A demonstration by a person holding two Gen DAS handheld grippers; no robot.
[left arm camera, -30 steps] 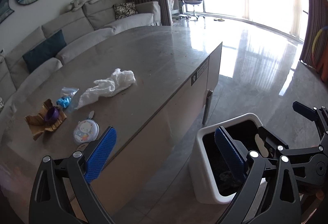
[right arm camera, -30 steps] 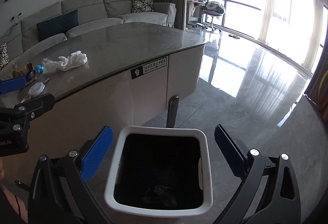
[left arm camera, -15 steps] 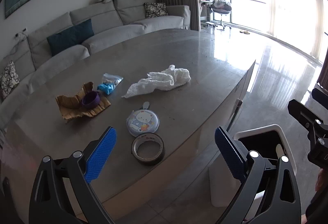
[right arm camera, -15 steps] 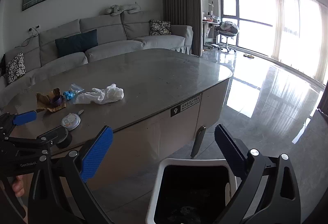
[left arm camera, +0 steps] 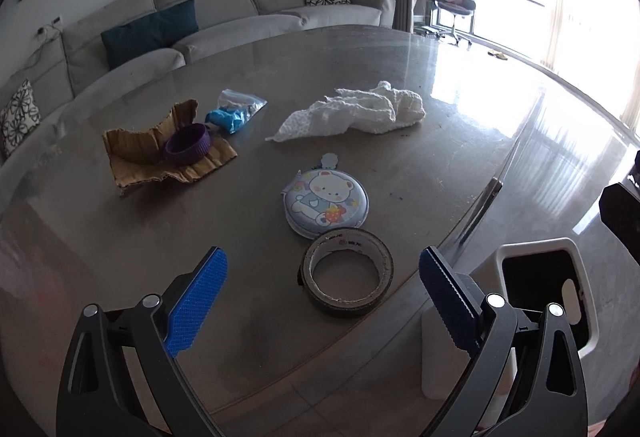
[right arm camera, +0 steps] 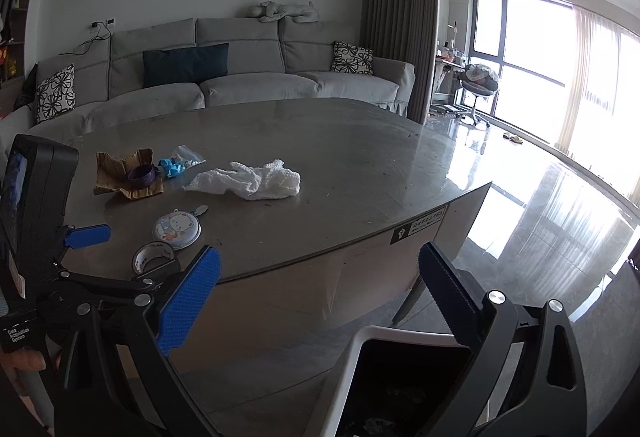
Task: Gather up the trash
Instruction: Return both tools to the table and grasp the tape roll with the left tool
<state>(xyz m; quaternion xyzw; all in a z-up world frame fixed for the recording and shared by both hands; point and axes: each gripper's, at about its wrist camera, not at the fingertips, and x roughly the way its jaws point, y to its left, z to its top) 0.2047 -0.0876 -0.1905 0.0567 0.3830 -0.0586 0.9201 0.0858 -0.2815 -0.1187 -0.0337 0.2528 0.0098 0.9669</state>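
On the grey table [left arm camera: 400,49] lie a tape roll [left arm camera: 347,272], a round bear-print case [left arm camera: 327,203], a crumpled white cloth [left arm camera: 360,111], a blue wrapper in a clear bag [left arm camera: 232,117], and torn brown cardboard [left arm camera: 136,153] with a purple ring [left arm camera: 188,145] on it. My left gripper [left arm camera: 322,305] is open and empty, just above the table's near edge by the tape roll. My right gripper [right arm camera: 318,303] is open and empty above the white bin [right arm camera: 340,369]. The bin also shows in the left wrist view [left arm camera: 572,257]. The left gripper shows in the right wrist view [right arm camera: 86,235].
A grey sofa [right arm camera: 240,85] with cushions stands behind the table. Glossy floor [right arm camera: 560,197] spreads to the right toward bright windows. An office chair [right arm camera: 478,89] stands far back.
Both grippers have risen and swung from the bin toward the table. The left one now looks down on the tape roll and the other items. Both stay open.
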